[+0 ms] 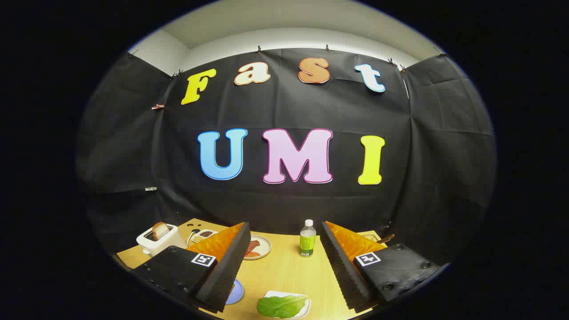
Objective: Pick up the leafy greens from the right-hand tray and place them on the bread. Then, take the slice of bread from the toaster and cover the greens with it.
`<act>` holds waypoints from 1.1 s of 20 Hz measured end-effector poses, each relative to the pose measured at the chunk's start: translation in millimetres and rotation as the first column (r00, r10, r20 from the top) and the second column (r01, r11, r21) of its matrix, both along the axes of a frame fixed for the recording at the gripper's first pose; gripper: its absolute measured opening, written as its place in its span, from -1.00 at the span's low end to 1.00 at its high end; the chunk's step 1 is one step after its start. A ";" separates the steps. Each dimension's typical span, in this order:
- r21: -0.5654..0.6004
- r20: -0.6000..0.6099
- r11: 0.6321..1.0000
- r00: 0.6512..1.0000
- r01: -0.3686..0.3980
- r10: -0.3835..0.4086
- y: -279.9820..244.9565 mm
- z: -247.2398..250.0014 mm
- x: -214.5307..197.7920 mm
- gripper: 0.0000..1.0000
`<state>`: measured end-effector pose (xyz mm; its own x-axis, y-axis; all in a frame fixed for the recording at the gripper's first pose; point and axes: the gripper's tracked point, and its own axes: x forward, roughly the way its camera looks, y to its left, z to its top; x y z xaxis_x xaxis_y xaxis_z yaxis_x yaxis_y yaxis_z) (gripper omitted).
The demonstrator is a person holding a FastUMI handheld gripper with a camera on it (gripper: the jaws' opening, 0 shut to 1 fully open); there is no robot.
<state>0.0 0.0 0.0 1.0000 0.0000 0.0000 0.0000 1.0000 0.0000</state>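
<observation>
Gripper view: the gripper [284, 262] hangs spread wide and empty above bare worktop [284, 271]. The leafy greens [281, 306] lie on the bread [302, 303] at the near edge. The toaster [160, 241], holding a slice [160, 230], occupies the far left corner; a bottle [307, 239] stands ahead.

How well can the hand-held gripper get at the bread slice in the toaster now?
Probably yes. The hand-held gripper is open and empty, and the bread slice stands up out of the toaster with nothing over it. The toaster sits off to the left, beyond the left finger, so the gripper must swing over.
</observation>
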 end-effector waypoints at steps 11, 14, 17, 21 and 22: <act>0.001 -0.022 1.000 1.000 0.007 -0.007 -7.9 -12.9 4.8 0.96; 0.012 -0.031 1.000 0.999 0.012 -0.011 -11.6 -16.8 4.8 0.95; 0.020 -0.035 1.000 0.999 0.020 -0.019 -15.0 -19.6 5.6 0.95; 0.027 -0.050 0.999 0.998 0.025 -0.024 -15.4 -24.6 2.9 0.95; 0.026 -0.054 0.999 0.998 0.020 -0.019 -13.9 -26.4 2.2 0.95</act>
<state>2.2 -13.9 -26.4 0.9984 -0.0186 -0.0538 0.0201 0.9994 0.0264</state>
